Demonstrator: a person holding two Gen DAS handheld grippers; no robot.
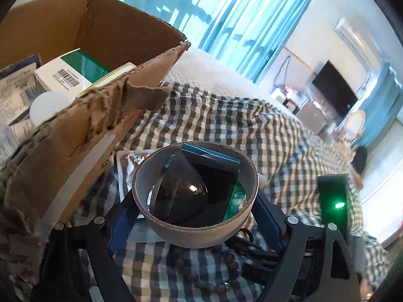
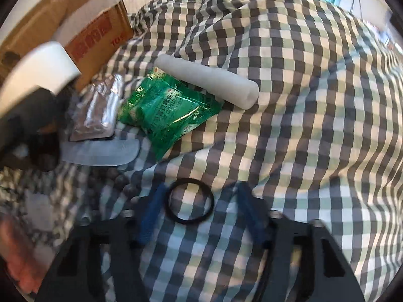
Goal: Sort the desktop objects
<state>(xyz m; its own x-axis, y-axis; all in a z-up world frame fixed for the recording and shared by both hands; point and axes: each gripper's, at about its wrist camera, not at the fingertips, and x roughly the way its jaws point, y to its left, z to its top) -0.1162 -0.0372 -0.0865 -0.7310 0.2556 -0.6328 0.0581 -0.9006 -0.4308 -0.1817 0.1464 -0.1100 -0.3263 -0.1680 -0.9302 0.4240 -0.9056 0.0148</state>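
Clamping the grey cardboard tape core for boxing, left gripper nears the torn brown carton; right gripper straddles, unclosed, the thin black ring.

Daylight is streaming through the teal curtains and glaring off the black dome, while fisheye bending is warping both views' edges and motion blur is smearing the right view's left side.
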